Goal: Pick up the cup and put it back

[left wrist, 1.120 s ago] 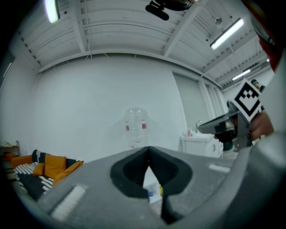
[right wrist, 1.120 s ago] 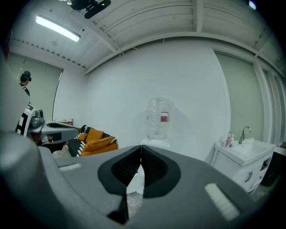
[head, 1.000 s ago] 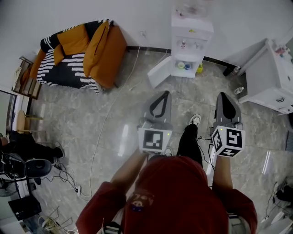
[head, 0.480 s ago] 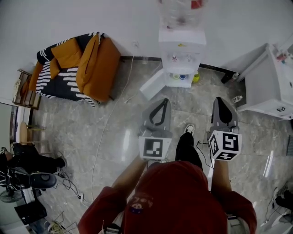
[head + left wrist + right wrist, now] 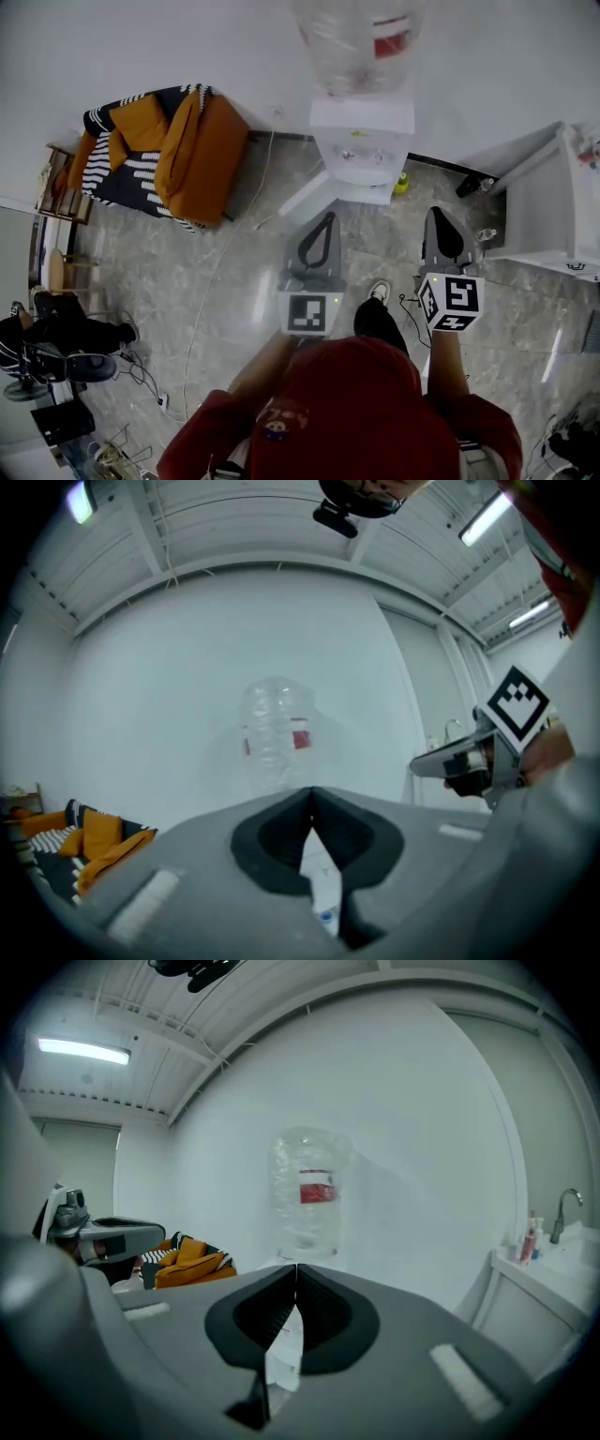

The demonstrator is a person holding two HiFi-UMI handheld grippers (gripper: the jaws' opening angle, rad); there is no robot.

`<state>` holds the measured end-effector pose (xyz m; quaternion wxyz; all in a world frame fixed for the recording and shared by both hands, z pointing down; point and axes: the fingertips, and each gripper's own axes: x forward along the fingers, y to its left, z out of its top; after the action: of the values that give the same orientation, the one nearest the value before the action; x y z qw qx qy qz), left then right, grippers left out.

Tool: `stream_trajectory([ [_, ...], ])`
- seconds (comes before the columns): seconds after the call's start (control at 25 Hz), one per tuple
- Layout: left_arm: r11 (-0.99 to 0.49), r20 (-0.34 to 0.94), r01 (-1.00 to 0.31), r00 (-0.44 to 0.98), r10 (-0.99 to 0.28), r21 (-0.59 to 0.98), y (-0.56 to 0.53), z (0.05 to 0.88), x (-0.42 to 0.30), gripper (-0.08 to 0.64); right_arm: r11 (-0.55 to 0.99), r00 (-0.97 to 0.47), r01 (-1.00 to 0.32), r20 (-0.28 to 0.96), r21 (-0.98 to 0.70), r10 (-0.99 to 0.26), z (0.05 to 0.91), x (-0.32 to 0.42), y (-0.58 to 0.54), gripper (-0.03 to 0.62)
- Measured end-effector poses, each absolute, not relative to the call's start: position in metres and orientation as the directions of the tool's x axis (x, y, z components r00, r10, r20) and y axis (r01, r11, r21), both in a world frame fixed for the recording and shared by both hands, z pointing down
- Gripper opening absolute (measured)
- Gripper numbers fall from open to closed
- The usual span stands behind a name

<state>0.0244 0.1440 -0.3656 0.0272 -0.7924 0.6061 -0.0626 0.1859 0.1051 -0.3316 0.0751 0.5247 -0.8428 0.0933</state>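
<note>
A: Room and surface?
B: Grey marbled tile floor (image 5: 225,281), with a plain white wall (image 5: 141,56) on the far side. One white water dispenser (image 5: 361,155) stands against that wall and carries one clear plastic bottle (image 5: 352,42). One orange and black-and-white striped sofa (image 5: 150,159) is far left, and one white cabinet (image 5: 544,202) is on the right.
A: Any writing?
B: One red label (image 5: 392,45) on the bottle, its print too small to read.
A: Grippers?
B: Two. The left gripper (image 5: 327,217) and the right gripper (image 5: 438,216) are side by side above the floor, near the dispenser and pointing at it. Both have jaws pressed together with nothing between them.
A: The cup?
B: Not certain. A small blue round thing (image 5: 325,916) sits low on the dispenser front, seen past the left jaws. Cannot tell if it is the cup.
</note>
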Motion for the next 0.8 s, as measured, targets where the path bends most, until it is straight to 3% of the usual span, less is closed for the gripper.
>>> stream_trajectory([
  [0.48, -0.2, 0.059, -0.974, 0.194, -0.979, -0.109, 0.057, -0.373, 0.039, -0.002, 0.476, -0.478, -0.877, 0.215, -0.065, -0.852, -0.339, 0.207, 0.016, 0.002],
  [0.8, -0.277, 0.042, -0.958, 0.275, -0.961, -0.076, 0.023, -0.368, 0.029, 0.0, 0.427, -0.422, -0.904, 0.2, -0.019, -0.884, -0.346, 0.19, -0.008, 0.002],
])
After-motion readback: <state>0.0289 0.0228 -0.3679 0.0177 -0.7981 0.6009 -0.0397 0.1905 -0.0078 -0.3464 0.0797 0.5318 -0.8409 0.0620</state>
